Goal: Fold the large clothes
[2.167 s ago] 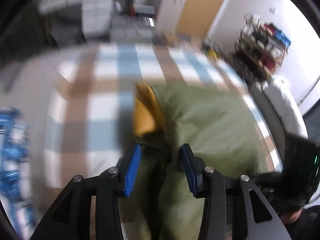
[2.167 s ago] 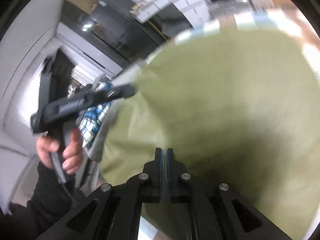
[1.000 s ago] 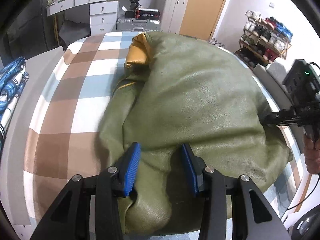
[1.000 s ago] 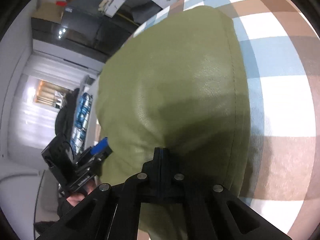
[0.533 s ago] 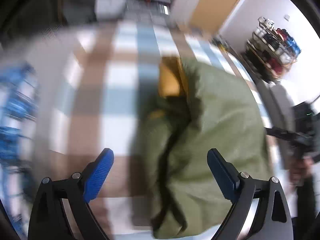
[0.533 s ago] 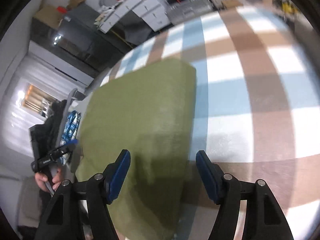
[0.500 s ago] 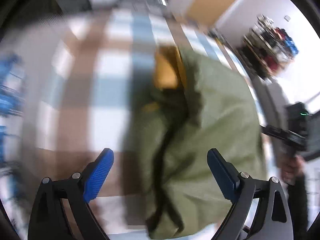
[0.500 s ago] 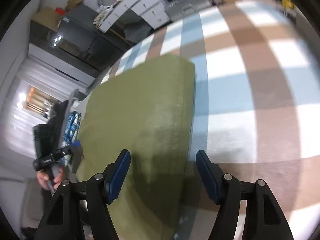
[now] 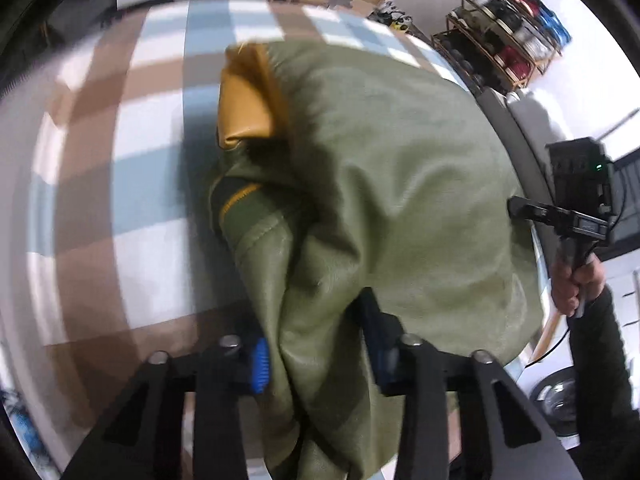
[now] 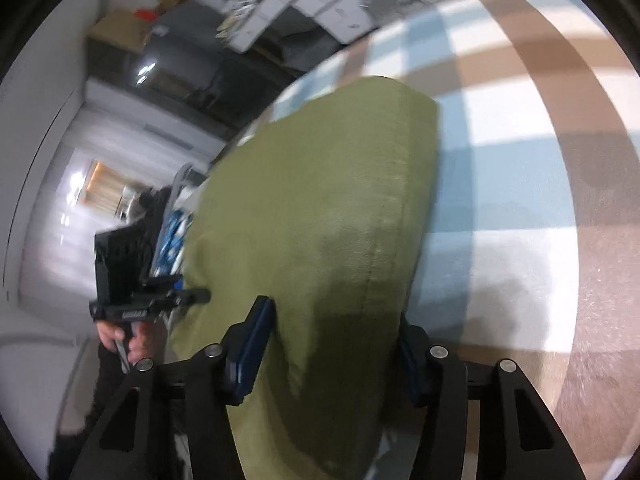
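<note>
A large olive-green jacket (image 9: 400, 168) with a yellow lining (image 9: 244, 108) lies bunched on a checked bed cover (image 9: 152, 128). My left gripper (image 9: 318, 356) is at the jacket's near edge. Its jaws are closing and its blue pads press a creased bunch of the fabric. In the right wrist view a thick fold of the jacket (image 10: 328, 220) fills the gap of my right gripper (image 10: 332, 352). Those jaws are closing too, and the cloth there looks smooth, not pinched. Each gripper shows in the other's view, held by a hand: the right gripper (image 9: 520, 206) and the left gripper (image 10: 192, 296).
A shoe rack (image 9: 508, 40) stands by the far right wall and white drawers (image 10: 320, 0) stand beyond the bed. A blue checked cloth (image 10: 172, 240) lies past the jacket's left side. The bed cover (image 10: 520, 160) stretches away to the right of the jacket.
My left jaws stood wide apart above the jacket; now they have dropped onto its near edge and closed on a bunch. The right jaws have narrowed around the jacket's fold.
</note>
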`<state>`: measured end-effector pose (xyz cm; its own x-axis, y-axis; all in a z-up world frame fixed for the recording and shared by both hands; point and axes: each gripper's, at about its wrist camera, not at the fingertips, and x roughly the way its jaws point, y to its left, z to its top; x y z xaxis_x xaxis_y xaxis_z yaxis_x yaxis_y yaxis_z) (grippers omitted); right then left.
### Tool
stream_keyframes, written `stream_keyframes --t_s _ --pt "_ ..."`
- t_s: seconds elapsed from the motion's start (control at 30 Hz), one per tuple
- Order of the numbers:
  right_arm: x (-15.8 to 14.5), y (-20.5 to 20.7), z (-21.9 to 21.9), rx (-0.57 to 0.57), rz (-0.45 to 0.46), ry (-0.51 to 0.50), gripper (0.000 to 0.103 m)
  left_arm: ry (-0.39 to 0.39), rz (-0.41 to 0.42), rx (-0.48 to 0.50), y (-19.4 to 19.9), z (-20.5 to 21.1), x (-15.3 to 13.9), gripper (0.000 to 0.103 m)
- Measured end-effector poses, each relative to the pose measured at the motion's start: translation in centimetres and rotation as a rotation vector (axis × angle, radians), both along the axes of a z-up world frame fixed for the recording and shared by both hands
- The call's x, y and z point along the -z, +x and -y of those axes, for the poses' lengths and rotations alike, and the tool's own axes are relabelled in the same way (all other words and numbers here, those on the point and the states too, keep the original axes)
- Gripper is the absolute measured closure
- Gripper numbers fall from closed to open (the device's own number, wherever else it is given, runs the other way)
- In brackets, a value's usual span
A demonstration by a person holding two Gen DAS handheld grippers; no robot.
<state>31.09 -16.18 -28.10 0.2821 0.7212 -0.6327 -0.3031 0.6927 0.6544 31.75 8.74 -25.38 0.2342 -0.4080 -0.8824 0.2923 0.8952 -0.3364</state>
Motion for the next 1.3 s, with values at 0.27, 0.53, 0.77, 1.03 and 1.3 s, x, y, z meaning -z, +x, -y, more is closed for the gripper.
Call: stream_keyframes --t_s 0.27,0.53,0.77,1.03,1.3 --pt "4.4 -1.7 2.0 0.005 -0.101 0.088 0.037 -0.039 -0.058 -0.025 -0.6 -0.1 3.1 0.043" --pt "2.1 -3.4 0.8 0.053 -0.014 0.051 0.05 -0.19 -0.104 -0.018 -0.2 -0.1 2.5 0.072" --pt "-4.6 -7.3 1.4 0.067 0.177 0.062 0.061 -0.173 0.007 0.058 -1.2 3.6 -2.8 0.081" --pt "-11.5 -8.7 5.0 0.186 0.259 0.063 0.061 -0.232 0.085 0.128 1.2 7.8 -5.7 0.081" --pt "-19.0 -9.9 11.9 0.285 0.347 0.077 0.061 -0.281 0.209 0.212 1.2 11.1 -11.0 0.08"
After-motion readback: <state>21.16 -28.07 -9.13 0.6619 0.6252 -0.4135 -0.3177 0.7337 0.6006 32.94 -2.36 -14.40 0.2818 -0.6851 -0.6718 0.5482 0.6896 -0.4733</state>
